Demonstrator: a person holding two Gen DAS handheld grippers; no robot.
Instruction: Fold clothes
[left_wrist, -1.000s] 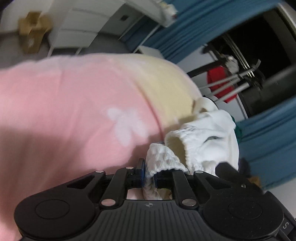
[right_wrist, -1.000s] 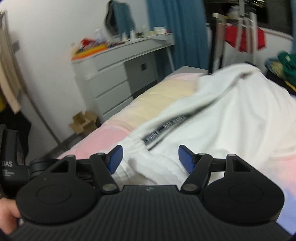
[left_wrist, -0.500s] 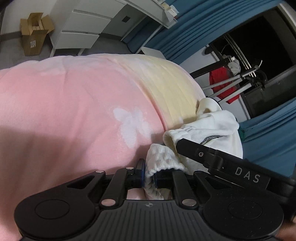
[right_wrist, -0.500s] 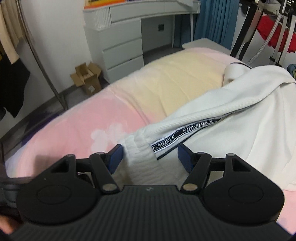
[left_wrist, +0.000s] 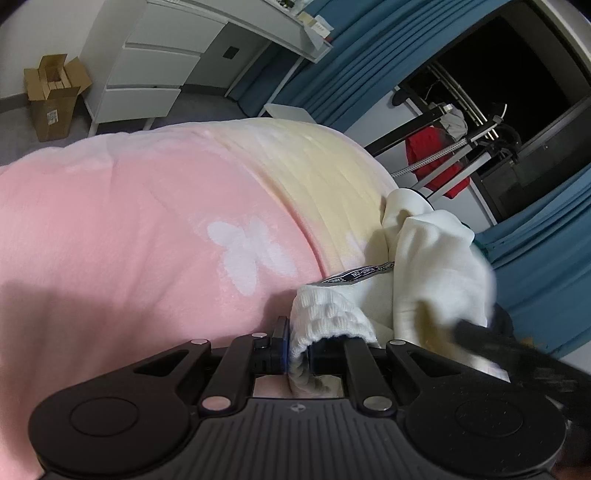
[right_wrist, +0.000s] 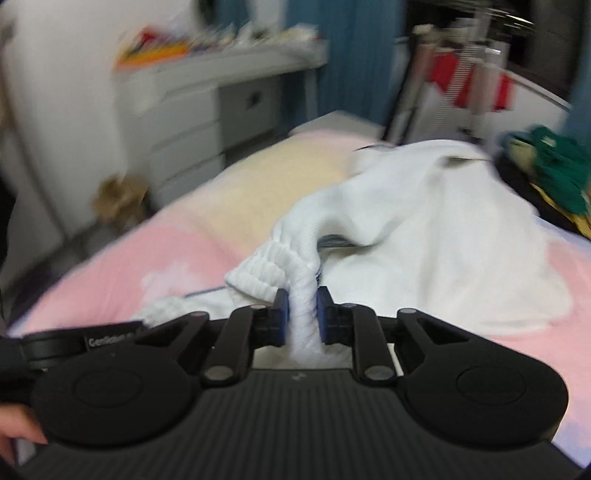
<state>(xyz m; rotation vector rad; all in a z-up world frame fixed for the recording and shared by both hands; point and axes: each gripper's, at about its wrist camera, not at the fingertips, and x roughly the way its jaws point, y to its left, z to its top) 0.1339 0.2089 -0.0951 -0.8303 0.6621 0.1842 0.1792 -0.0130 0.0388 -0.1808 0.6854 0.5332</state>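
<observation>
A white garment (right_wrist: 424, 221) lies bunched on a bed with a pink and yellow blanket (left_wrist: 147, 229). The left tongs (left_wrist: 297, 354) pinch its ribbed waistband. The right tongs (right_wrist: 302, 315) have just closed on another ribbed fold. A white drawer unit (left_wrist: 155, 74) and blue curtains (left_wrist: 546, 266) stand behind.

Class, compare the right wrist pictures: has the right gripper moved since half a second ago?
Yes. The right gripper has just closed on the white garment and tilted up: the drawer unit sits lower in view.
</observation>
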